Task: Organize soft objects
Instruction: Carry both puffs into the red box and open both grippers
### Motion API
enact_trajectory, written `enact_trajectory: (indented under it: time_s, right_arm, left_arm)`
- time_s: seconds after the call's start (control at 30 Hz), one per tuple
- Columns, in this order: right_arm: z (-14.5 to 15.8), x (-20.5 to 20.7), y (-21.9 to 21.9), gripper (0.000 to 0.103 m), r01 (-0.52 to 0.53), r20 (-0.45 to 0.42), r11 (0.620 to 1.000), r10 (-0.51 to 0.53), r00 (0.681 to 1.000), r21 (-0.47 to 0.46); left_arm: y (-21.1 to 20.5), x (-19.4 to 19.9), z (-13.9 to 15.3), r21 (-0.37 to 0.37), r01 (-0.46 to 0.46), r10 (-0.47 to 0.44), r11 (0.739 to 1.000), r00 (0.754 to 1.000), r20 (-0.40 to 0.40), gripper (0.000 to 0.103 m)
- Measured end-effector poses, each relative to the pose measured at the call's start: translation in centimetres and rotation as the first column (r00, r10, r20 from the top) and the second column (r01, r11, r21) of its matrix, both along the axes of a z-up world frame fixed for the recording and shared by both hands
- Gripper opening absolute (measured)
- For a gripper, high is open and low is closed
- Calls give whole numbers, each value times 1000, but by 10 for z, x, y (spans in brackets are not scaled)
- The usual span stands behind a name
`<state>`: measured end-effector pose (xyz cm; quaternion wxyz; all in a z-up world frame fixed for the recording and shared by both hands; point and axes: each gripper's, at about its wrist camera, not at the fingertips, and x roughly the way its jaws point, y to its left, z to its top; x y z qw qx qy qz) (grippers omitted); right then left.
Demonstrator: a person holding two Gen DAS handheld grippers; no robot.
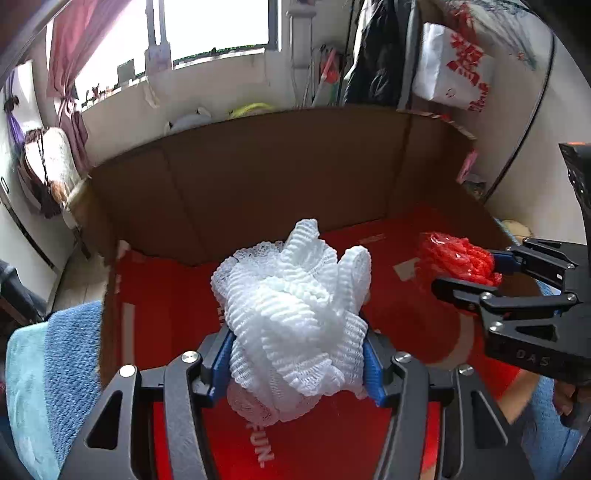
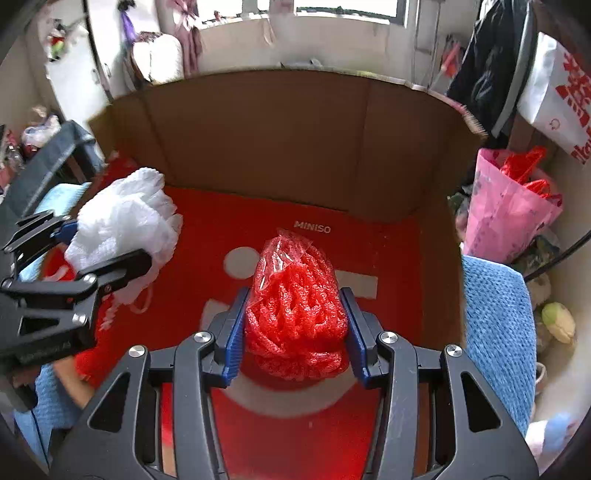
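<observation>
My left gripper (image 1: 297,354) is shut on a bundle of white foam netting (image 1: 291,310) and holds it over the red floor of an open cardboard box (image 1: 258,184). My right gripper (image 2: 295,332) is shut on a clear bag of red foam netting (image 2: 295,306) over the same box floor (image 2: 388,266). In the left wrist view the right gripper (image 1: 476,273) shows at the right with the red bundle (image 1: 458,262). In the right wrist view the left gripper (image 2: 96,251) shows at the left with the white bundle (image 2: 125,221).
The box has tall brown walls (image 2: 295,147) at the back and sides. It sits on a blue knitted blanket (image 2: 498,332). A pink bag (image 2: 509,206) stands to the right of the box. Clutter and a window (image 1: 214,26) lie beyond.
</observation>
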<state>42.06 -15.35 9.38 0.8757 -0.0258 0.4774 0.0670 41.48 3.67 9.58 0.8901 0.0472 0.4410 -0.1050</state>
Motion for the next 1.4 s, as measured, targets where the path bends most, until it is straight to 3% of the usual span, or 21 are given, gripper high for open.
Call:
enact_trajectory:
  time_s: [0.37,0.97,1.4]
  right_arm:
    - [-18,51,1,45,67,-41,998,-67,997,-8]
    - [-28,57,-13,48,59,-44,998,-57,997,30]
    - [-27,71,-15,62,61,-60,998,-60,996,13]
  left_arm:
    - [-12,24,-18,51,-19,19,999,1000,-16,62]
    - [-11,43,-28,49,-24,25,999,1000,-18,72]
    - [-18,42,-20,73,-10,10,997,1000,-1,85]
